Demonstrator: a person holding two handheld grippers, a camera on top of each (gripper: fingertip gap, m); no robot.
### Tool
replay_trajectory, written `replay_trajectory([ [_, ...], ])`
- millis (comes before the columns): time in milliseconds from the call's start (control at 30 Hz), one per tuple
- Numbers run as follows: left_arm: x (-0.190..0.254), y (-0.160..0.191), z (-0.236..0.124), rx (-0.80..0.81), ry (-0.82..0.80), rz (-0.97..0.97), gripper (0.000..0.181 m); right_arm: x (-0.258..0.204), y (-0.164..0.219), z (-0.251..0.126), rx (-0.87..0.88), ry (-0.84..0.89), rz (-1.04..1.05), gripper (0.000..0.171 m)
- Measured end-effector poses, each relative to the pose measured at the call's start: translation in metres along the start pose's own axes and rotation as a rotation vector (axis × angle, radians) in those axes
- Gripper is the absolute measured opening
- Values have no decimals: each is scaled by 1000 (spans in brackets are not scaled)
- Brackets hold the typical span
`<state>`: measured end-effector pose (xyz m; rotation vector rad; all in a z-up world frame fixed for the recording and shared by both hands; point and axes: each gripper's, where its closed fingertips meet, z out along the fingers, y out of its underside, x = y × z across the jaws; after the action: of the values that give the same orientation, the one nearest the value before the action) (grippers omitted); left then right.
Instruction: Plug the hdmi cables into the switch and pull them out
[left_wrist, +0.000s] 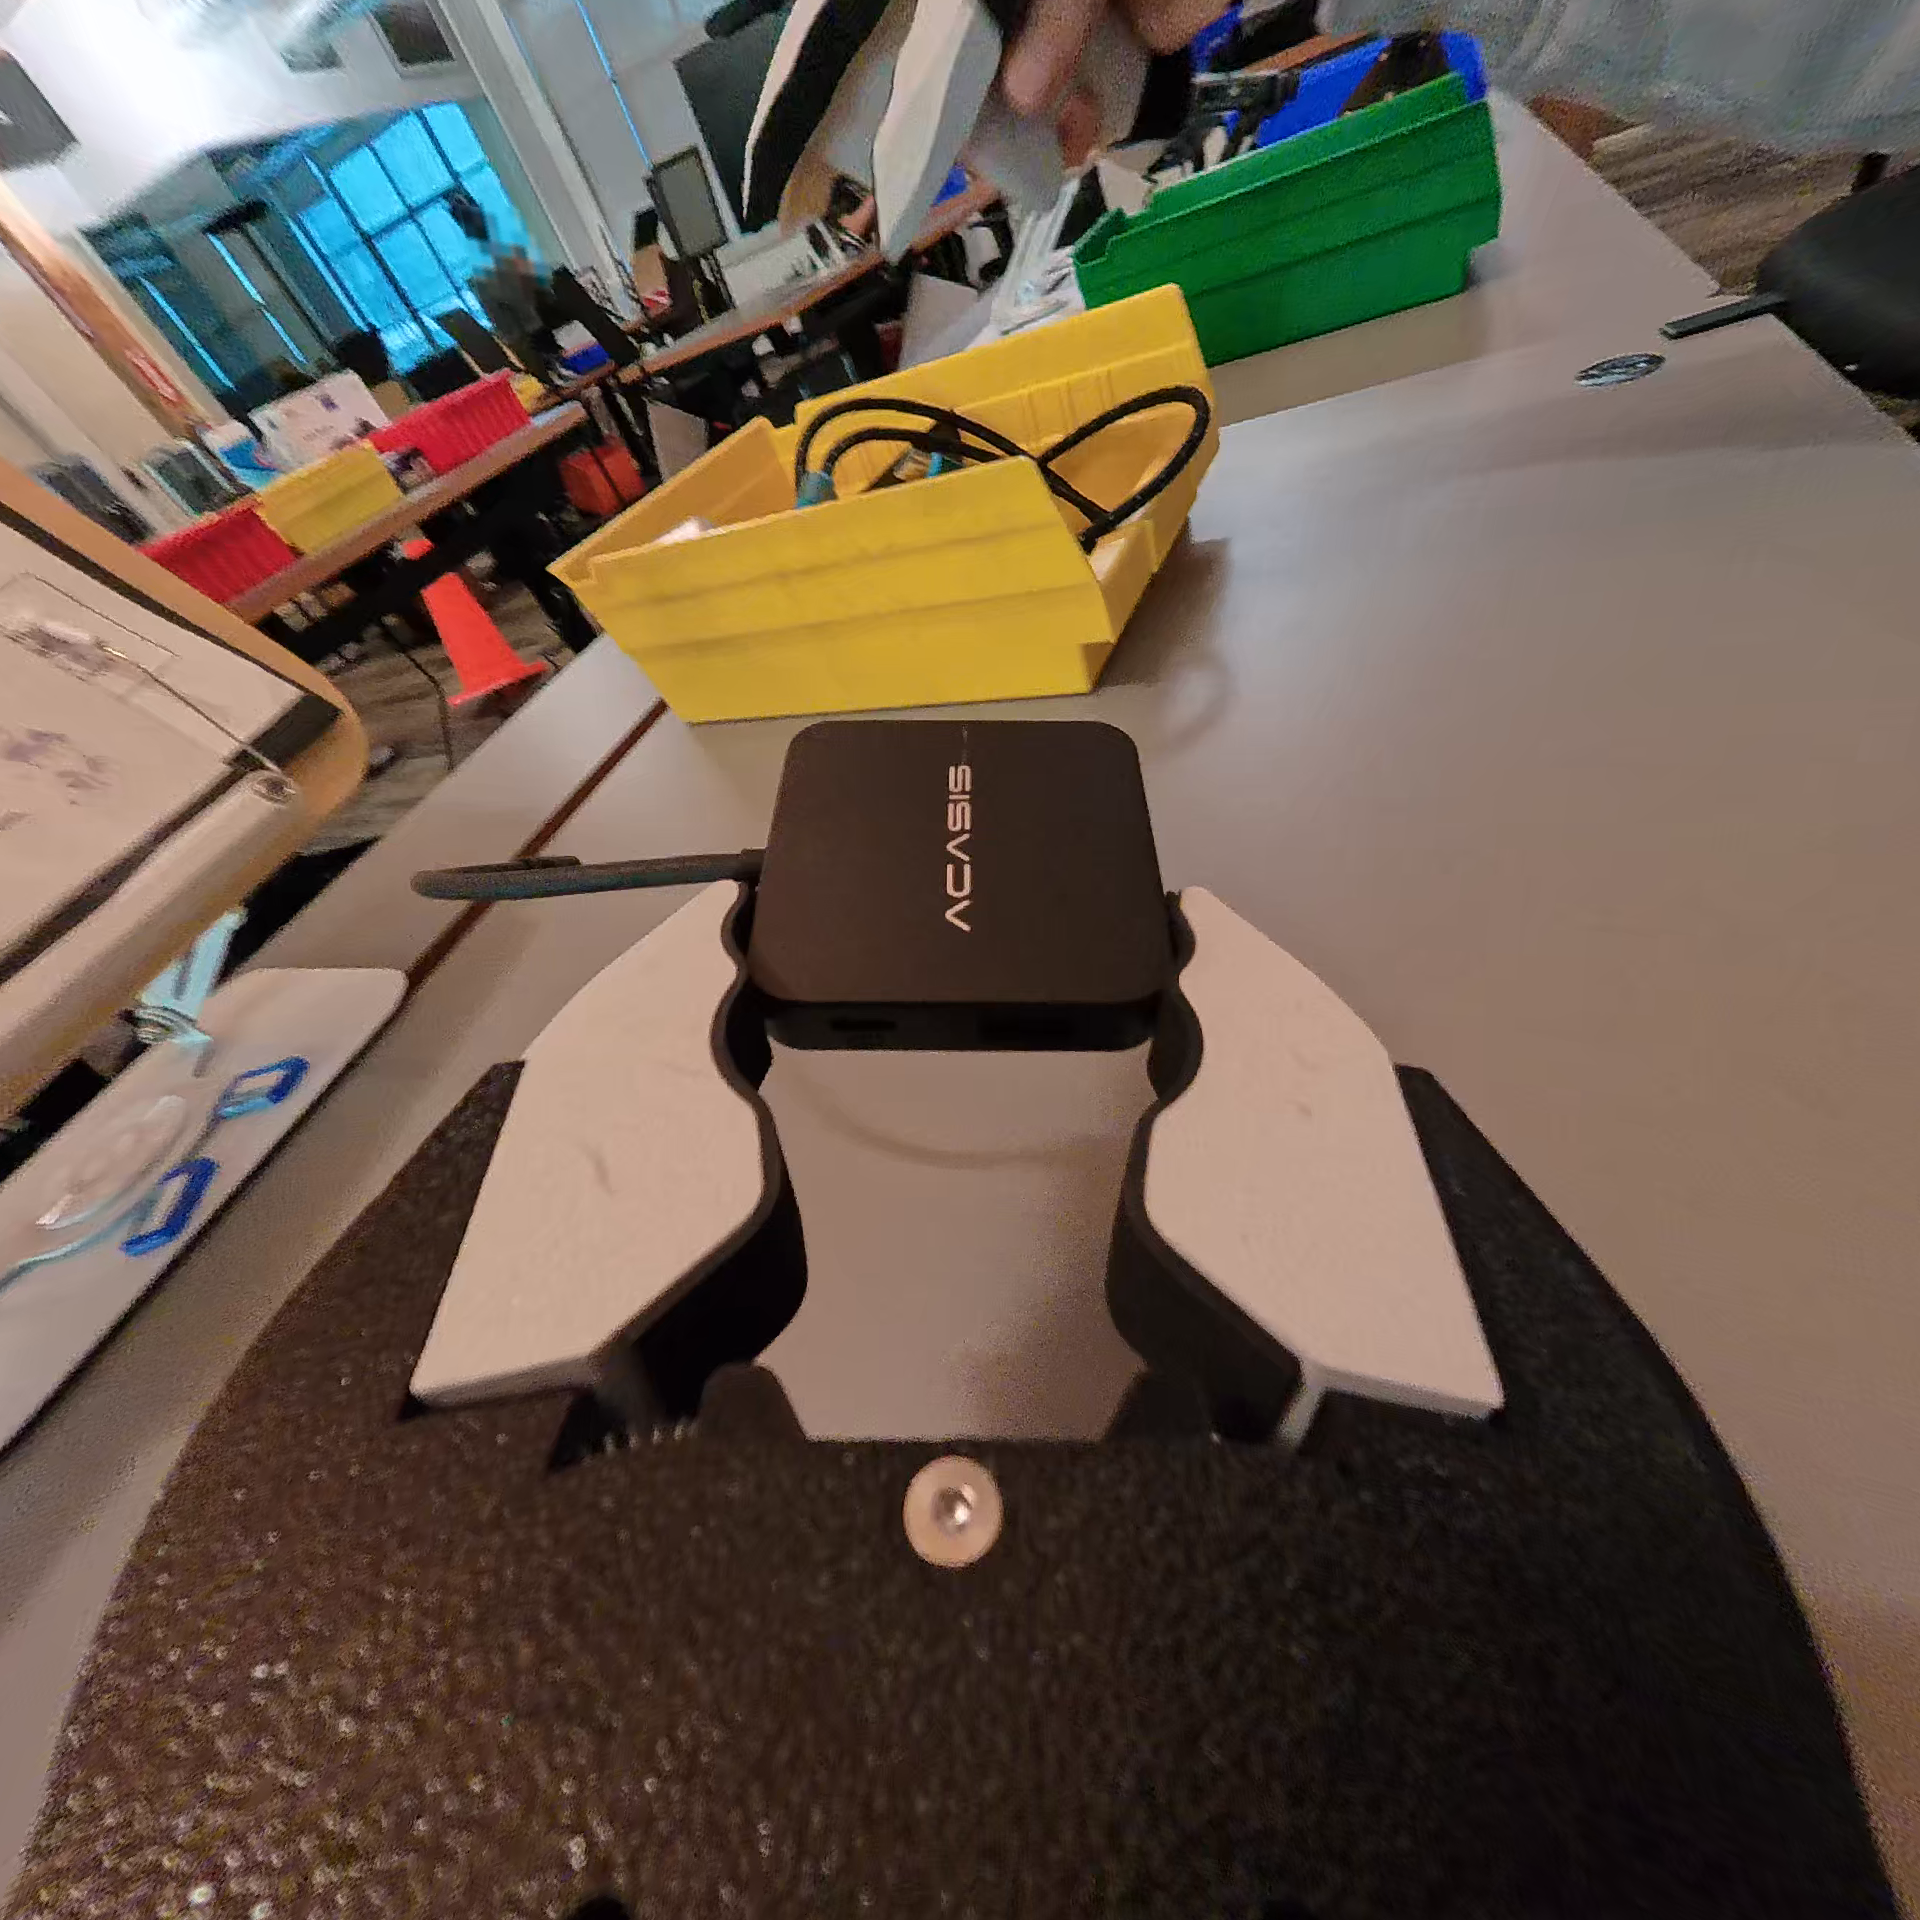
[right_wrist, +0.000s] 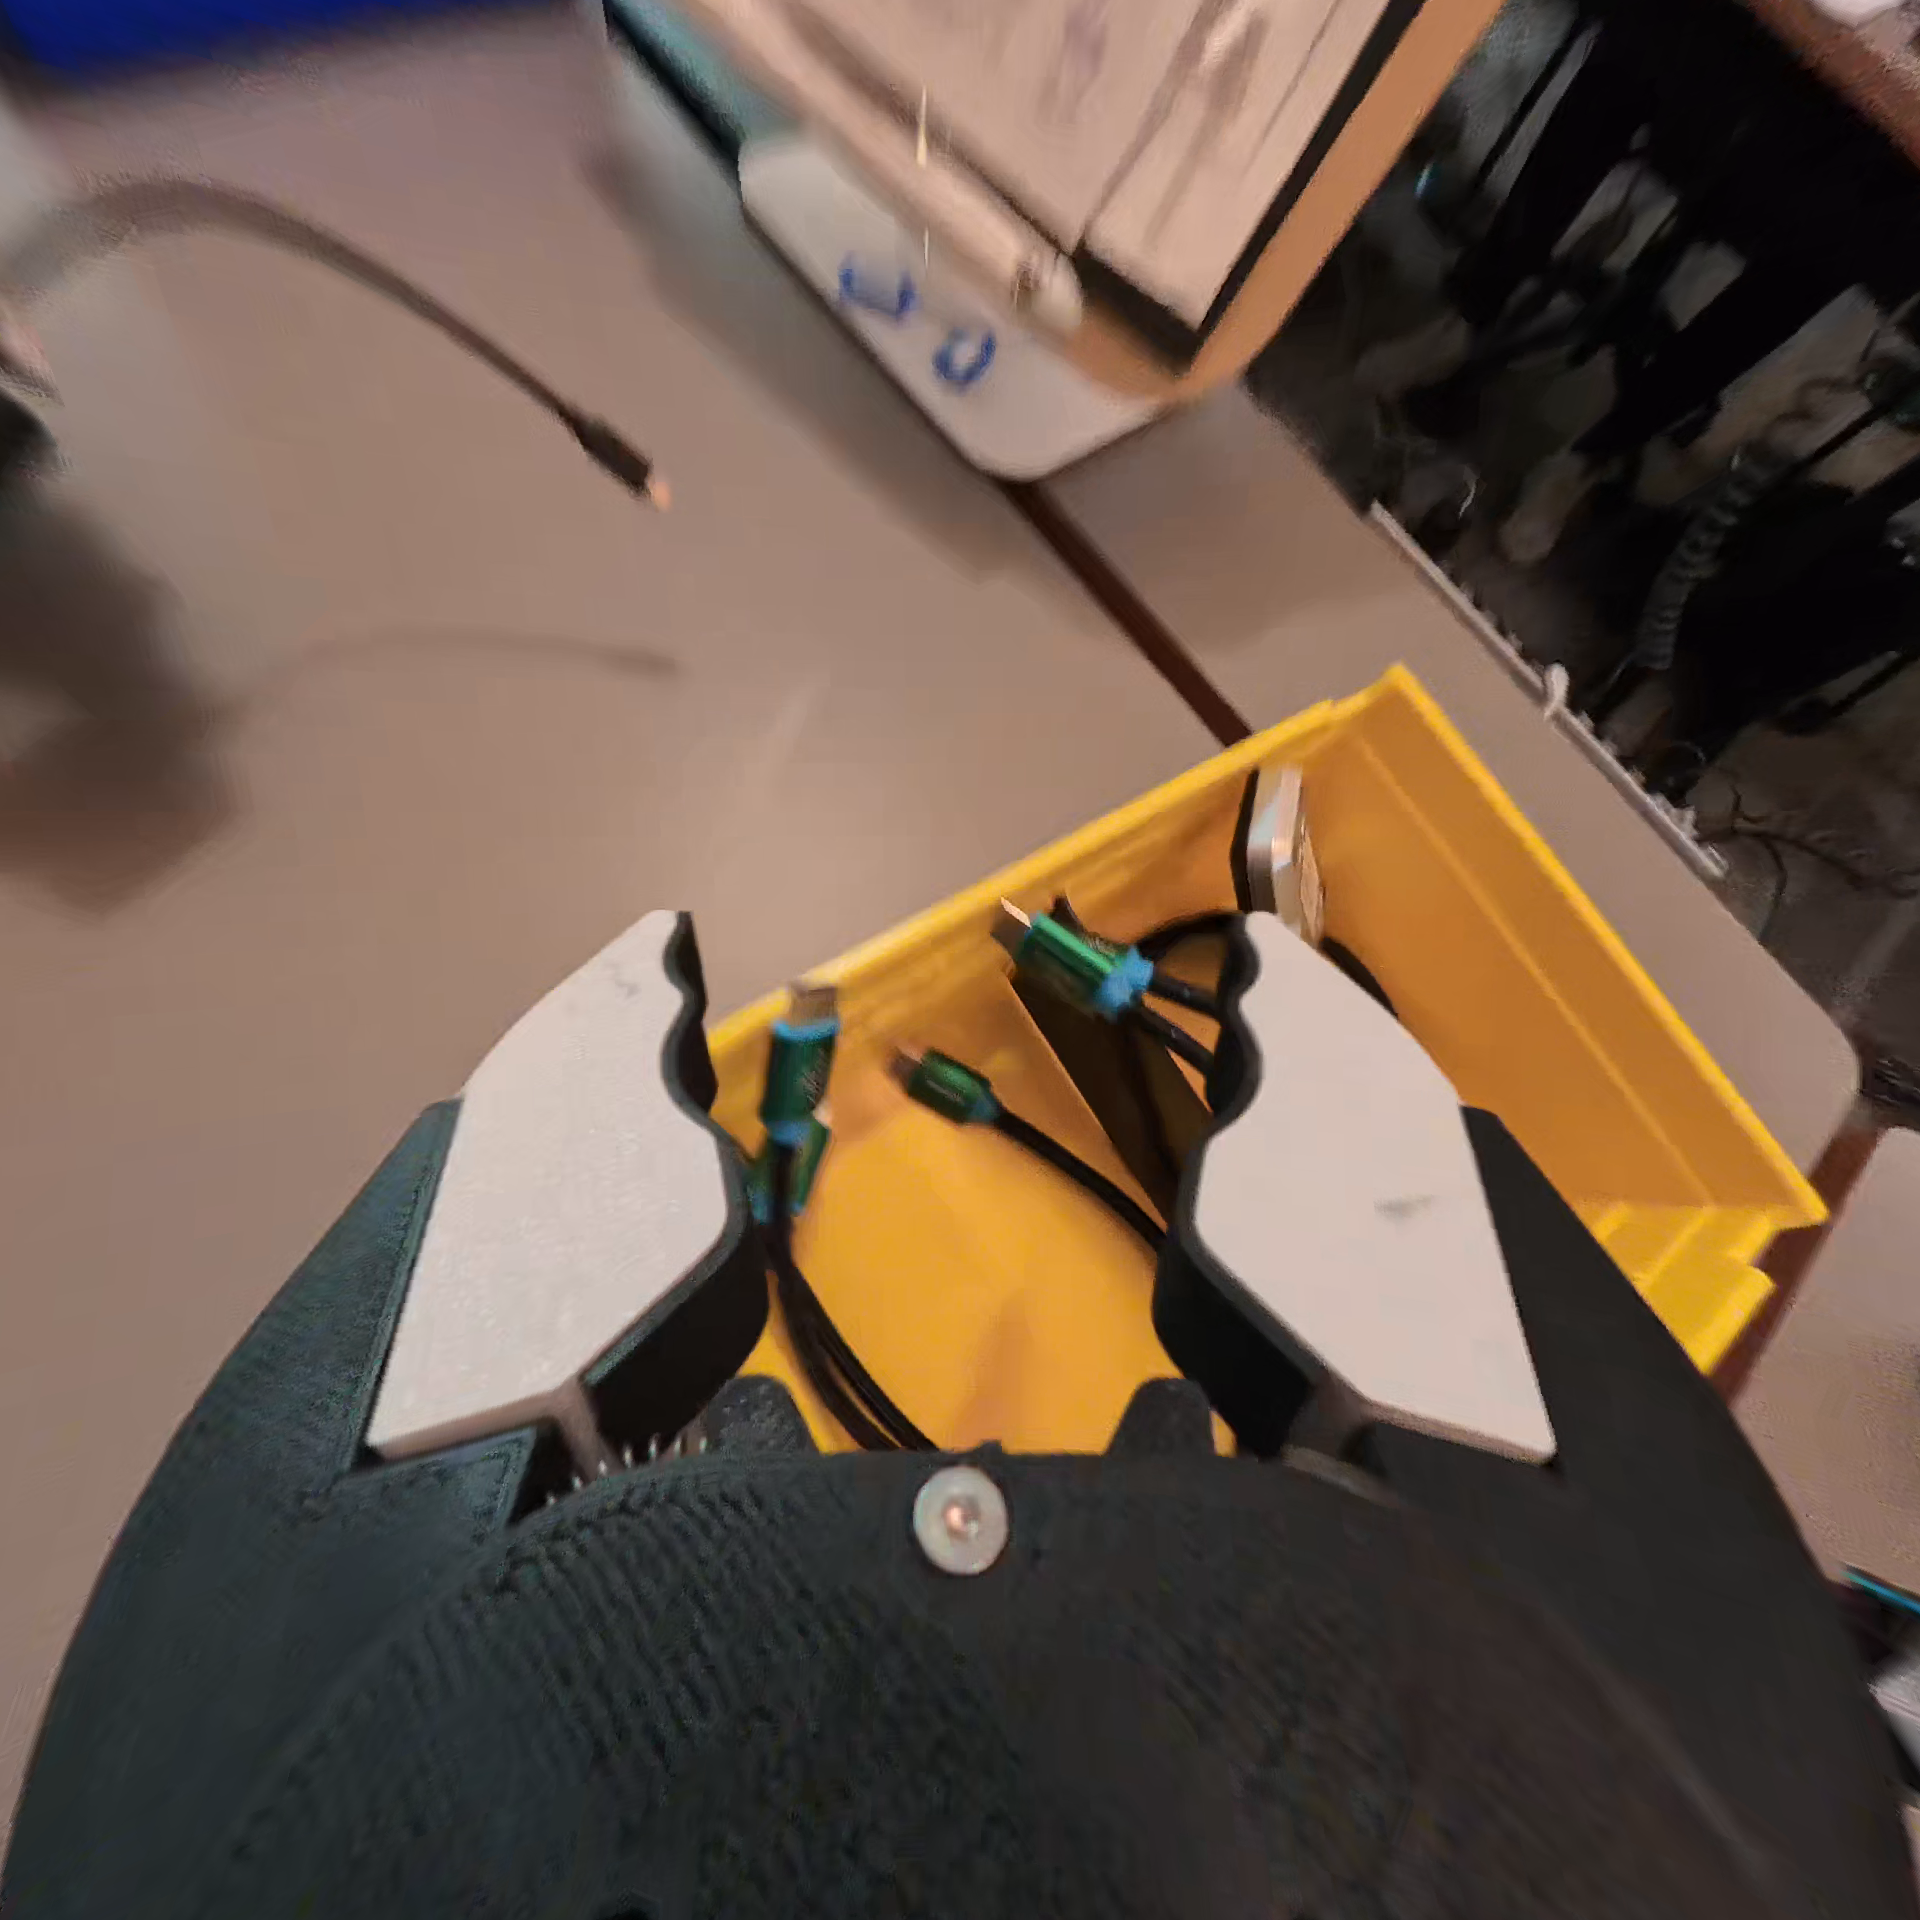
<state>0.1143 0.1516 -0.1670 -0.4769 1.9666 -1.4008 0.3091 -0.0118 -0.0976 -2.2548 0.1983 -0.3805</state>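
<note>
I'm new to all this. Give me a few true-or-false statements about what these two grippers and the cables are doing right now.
1. The left gripper grips the black switch. True.
2. The right gripper holds a cable. False: open, empty, above the yellow bin.
3. The green-ended HDMI cables lie in the yellow bin. True.
4. An HDMI cable is plugged into the switch's near side. False: those ports look empty.
</note>
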Motion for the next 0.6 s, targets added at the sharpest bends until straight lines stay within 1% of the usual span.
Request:
replay_trajectory([
  [33,-2,-3,-1,9,-22,18,72,-7,-16,-9,66,-11,50,101],
  [67,-3,-8,-2,23,-44,36,72,-23,-32,-16,128,-60,111,104],
  [100,-4,-13,-2,41,-65,54,72,-46,-47,-19,178,-144,179,100],
  [167,-5,-23,-4,75,-102,93,72,-106,-67,-17,203,-399,319,90],
  [233,-2,-30,-3,92,-122,138,72,-165,-71,-3,156,-643,426,83],
  [333,6,-34,2,107,-122,182,72,-219,-66,27,64,-819,547,92],
  [367,8,-34,3,106,-126,196,72,-230,-67,34,57,-857,575,89],
  [433,10,-31,6,93,-127,220,72,-244,-68,49,47,-902,580,76],
  [467,10,-30,7,83,-135,234,72,-249,-67,56,31,-913,572,57],
  [500,9,-29,6,81,-145,250,72,-254,-67,59,18,-942,557,22],
  [533,8,-28,5,79,-152,257,72,-256,-67,63,19,-951,547,17],
  [600,5,-27,4,78,-156,251,72,-256,-70,64,24,-990,535,15],
])
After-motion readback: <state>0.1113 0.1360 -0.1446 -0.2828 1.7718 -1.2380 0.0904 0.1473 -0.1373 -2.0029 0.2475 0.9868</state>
